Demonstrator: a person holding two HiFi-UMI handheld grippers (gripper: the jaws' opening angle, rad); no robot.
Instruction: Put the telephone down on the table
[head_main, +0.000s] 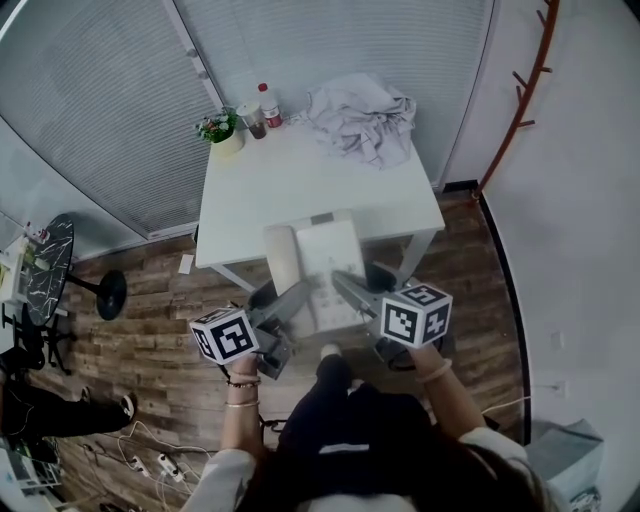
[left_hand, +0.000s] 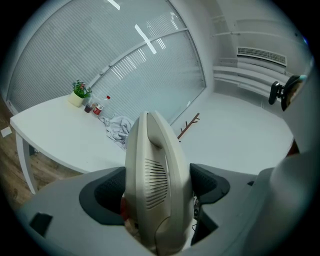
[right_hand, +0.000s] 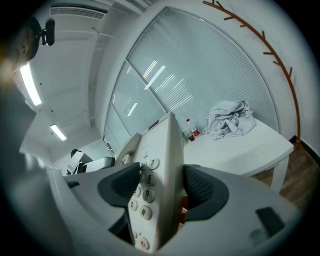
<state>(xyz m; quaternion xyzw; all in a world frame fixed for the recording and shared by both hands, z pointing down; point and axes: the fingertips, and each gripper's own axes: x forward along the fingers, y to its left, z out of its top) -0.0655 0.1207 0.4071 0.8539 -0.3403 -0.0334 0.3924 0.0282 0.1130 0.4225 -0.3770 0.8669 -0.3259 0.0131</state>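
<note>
A cream desk telephone (head_main: 322, 270) with its handset (head_main: 282, 258) on its left side hangs in the air just in front of the white table (head_main: 300, 190). My left gripper (head_main: 292, 302) is shut on the handset side; in the left gripper view the handset (left_hand: 156, 180) fills the space between the pads. My right gripper (head_main: 348, 290) is shut on the right edge of the base, and the right gripper view shows the keypad (right_hand: 146, 192) squeezed between the pads.
At the table's far edge stand a small potted plant (head_main: 220, 130), two bottles (head_main: 262, 108) and a crumpled grey cloth (head_main: 362, 118). A wooden coat rack (head_main: 520, 95) leans by the right wall. A black round side table (head_main: 48, 265) stands far left.
</note>
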